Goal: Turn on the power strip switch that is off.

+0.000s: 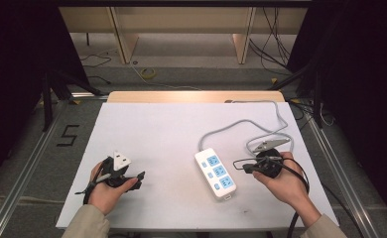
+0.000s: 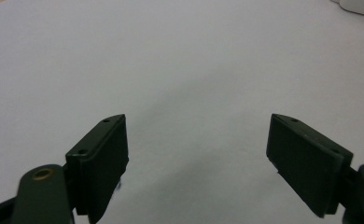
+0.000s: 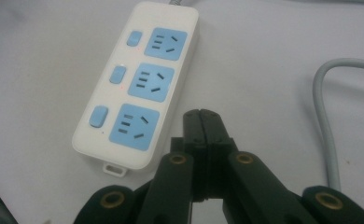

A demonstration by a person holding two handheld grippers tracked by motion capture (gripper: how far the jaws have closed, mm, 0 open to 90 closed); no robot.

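White table sheet (image 1: 157, 134) on a wood-edged bench, dark curtains both sides, cables on the floor behind. Power strip (image 1: 215, 173) lies flat right of centre, just beside the right gripper (image 3: 202, 122), jaws closed, empty. Left gripper (image 2: 196, 161) jaws wide apart over bare sheet.

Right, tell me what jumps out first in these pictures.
The white power strip with three blue sockets lies right of centre on the white table, its grey cable looping behind. The right gripper sits beside it, jaws shut and empty. The left gripper is open over bare table.
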